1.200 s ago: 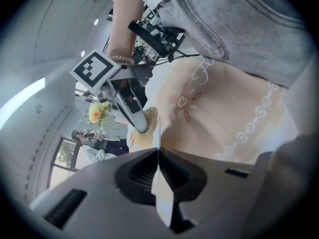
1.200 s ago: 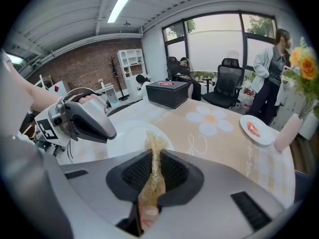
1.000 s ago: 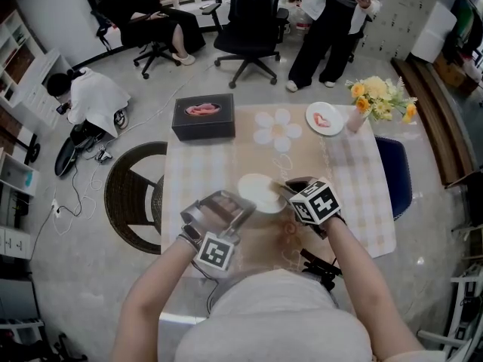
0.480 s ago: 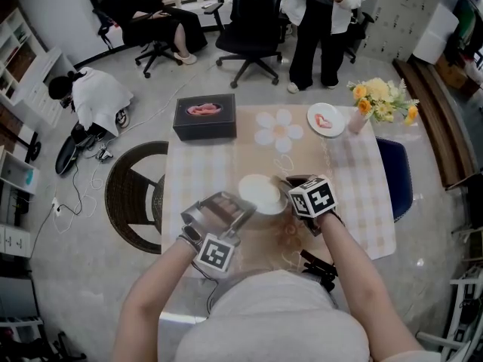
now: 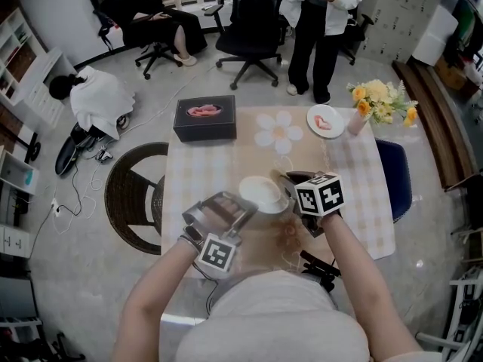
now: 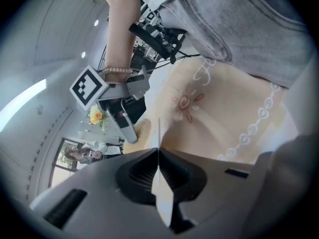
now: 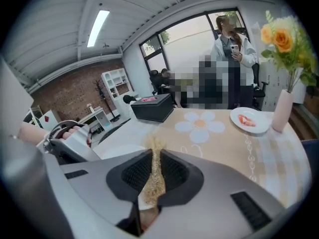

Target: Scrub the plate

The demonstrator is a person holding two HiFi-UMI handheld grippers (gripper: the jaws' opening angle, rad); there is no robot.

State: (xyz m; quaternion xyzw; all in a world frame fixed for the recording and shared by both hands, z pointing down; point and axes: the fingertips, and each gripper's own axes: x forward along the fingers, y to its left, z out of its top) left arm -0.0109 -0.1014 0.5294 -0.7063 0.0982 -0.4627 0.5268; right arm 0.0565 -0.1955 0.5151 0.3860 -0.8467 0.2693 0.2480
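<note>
On the desk (image 5: 355, 202) a black box (image 5: 204, 117) and flowers (image 5: 381, 96) are set; the plate (image 5: 260, 191) is clamped in the left tongs (image 6: 158, 156); a fibrous pad (image 7: 155, 156), in the right tongs (image 7: 152, 178).

Clothed table (image 5: 362, 194) carries black box (image 5: 204, 117), small plate (image 5: 334, 127), flower vase (image 5: 353, 121).

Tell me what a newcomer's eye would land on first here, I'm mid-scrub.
First, the white plate near the middle of the table, clamped by its rim in the left gripper, with the right gripper holding a tan fibrous pad at its right side. Farther off, yellow flowers stand at the far right corner and a black box at the far left.
</note>
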